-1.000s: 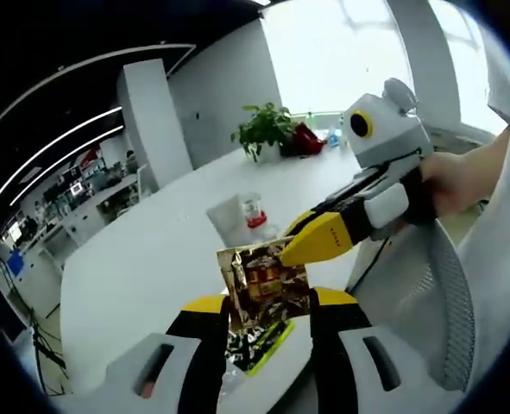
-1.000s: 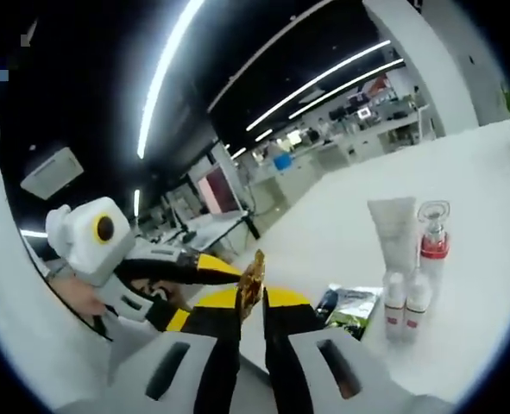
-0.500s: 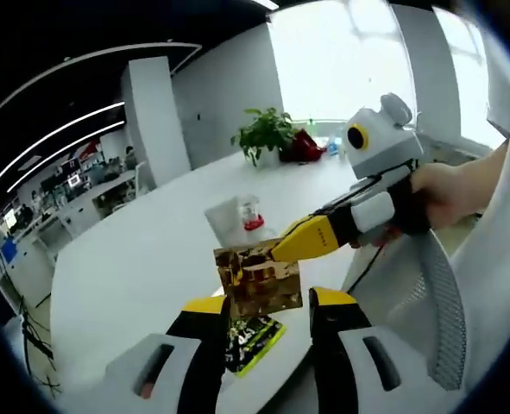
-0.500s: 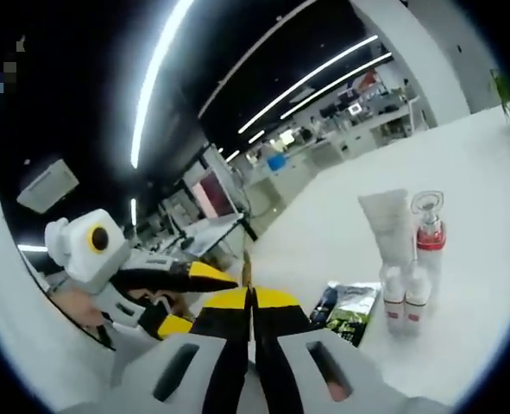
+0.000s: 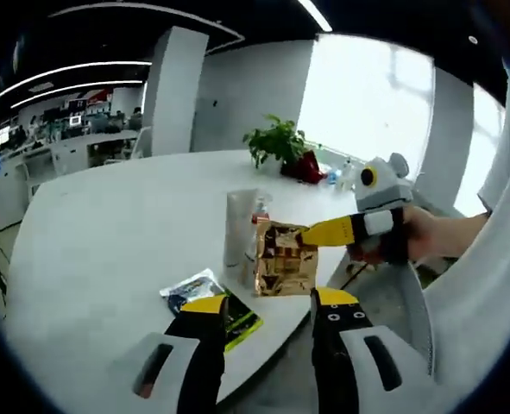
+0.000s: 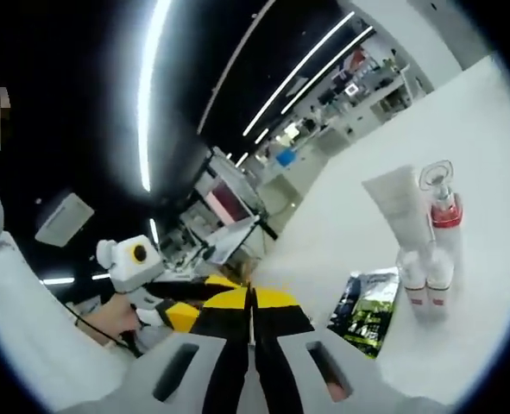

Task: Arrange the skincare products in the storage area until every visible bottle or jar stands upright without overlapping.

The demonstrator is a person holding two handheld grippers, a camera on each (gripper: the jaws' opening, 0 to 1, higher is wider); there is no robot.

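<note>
Right gripper (image 6: 251,321): jaws pressed together on the thin edge of a gold sachet (image 5: 282,259). In the left gripper view it reaches in from the right, a person's hand (image 5: 427,237) behind it, and holds the sachet in the air above the near edge of the bench (image 5: 91,233).

Left gripper (image 5: 263,321): jaws apart, nothing between them, just below and in front of the hanging sachet.

Gold sachet: flat, crinkled foil, hanging face-on to the left gripper. It looks light and floppy, and probably slick. Taking it by a sealed edge should hold best; a grip on the middle would likely crumple it.

Green sachet (image 6: 367,310): lies flat on the bench near its edge, just beside the standing products.

Standing products: a white tube (image 6: 399,211) upright on its cap, a pump bottle (image 6: 443,216) with a red collar and clear cap, and two small white bottles (image 6: 429,278) with red bases, all close together and upright.

Handling of the bottles: they seem light, stiff plastic with smooth sides. The tube looks tall and narrow-footed, so a nudge could tip it. The body, low down, appears the safest place to grip each one.

Further out: a potted plant (image 5: 277,141) at the far side of the bench, bright windows behind it, and office desks under ceiling light strips.
</note>
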